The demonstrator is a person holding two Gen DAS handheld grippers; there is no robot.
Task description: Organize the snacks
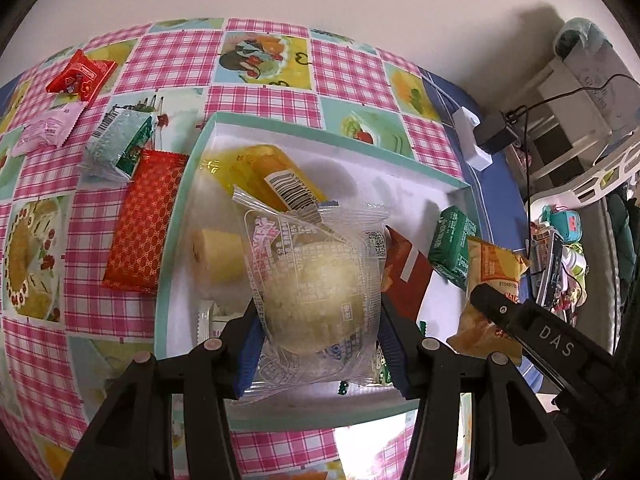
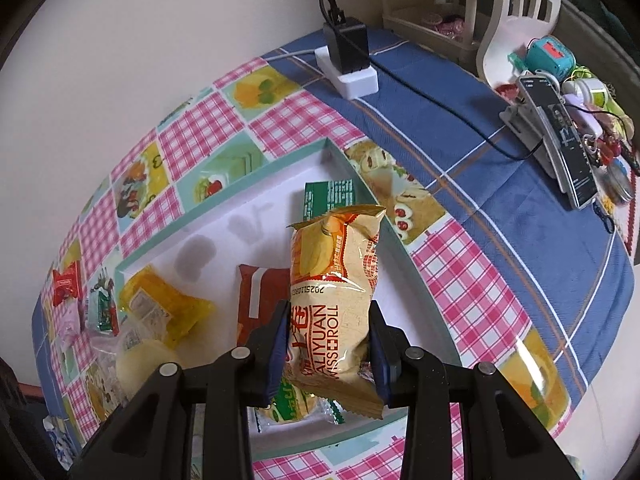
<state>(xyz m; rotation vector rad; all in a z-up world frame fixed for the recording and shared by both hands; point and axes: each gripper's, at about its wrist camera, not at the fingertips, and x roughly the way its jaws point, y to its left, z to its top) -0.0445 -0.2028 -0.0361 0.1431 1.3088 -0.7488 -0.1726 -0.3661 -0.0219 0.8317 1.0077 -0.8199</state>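
My left gripper point(image 1: 320, 344) is shut on a clear-wrapped round pastry point(image 1: 316, 280), held over the white box with a teal rim point(image 1: 180, 208). My right gripper point(image 2: 328, 344) is shut on an orange and cream Swiss roll packet point(image 2: 336, 296) above the box's right side point(image 2: 224, 192). That packet point(image 1: 492, 272) also shows in the left wrist view. In the box lie a yellow packet point(image 1: 276, 176), a yellow roll point(image 1: 218, 256), a red-brown packet point(image 2: 260, 300) and a green packet point(image 2: 330, 196).
Left of the box on the checked tablecloth lie a red patterned packet point(image 1: 140, 220), a green and clear packet point(image 1: 120, 144), a pink packet point(image 1: 48, 128) and a red packet point(image 1: 80, 76). A power strip with a black adapter point(image 2: 348, 60), a cable and a phone on a stand point(image 2: 568, 148) sit at the right.
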